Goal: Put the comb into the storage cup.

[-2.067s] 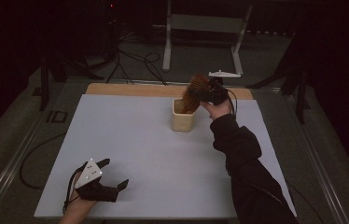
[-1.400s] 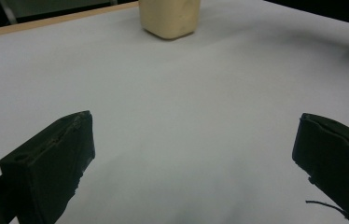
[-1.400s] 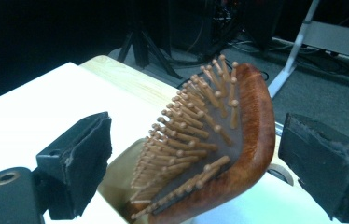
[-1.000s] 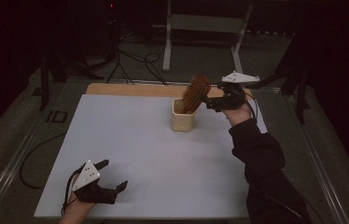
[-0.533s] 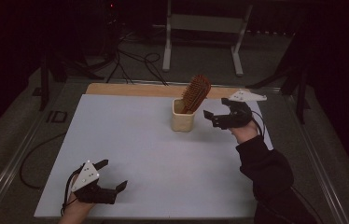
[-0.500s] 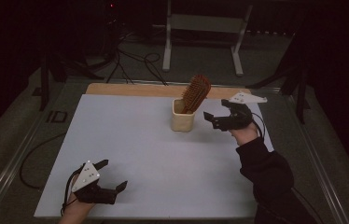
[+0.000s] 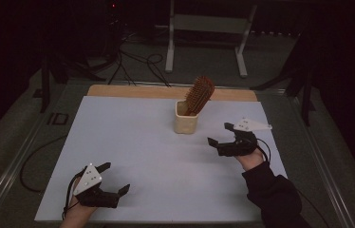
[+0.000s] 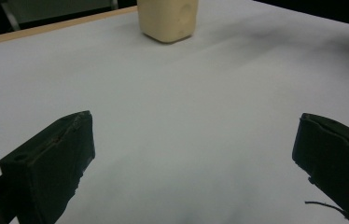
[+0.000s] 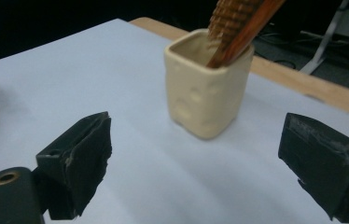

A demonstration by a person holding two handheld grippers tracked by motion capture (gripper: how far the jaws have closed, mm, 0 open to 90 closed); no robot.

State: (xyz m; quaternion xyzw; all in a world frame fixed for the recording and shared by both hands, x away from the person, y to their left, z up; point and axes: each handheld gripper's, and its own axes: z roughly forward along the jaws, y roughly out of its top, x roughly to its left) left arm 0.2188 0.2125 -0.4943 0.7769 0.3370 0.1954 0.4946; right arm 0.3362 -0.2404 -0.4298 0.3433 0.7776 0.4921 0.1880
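Observation:
A cream square cup stands on the white table toward the back, with a brown wooden hairbrush leaning in it, bristle head up and tilted right. In the right gripper view the cup and brush handle sit just ahead of the jaws. My right gripper hovers to the right of the cup, open and empty, jaws pointing left. My left gripper rests near the front left edge, open, nothing between its jaws. The left gripper view shows the cup far off.
A wooden strip runs along the table's back edge. Beyond it, cables lie on the floor and a metal stand rises from it. Wide bare tabletop lies between the two grippers.
My right gripper let go of the hairbrush, leaving it in the cup, then drew back to the right and toward the front. The left gripper stayed put.

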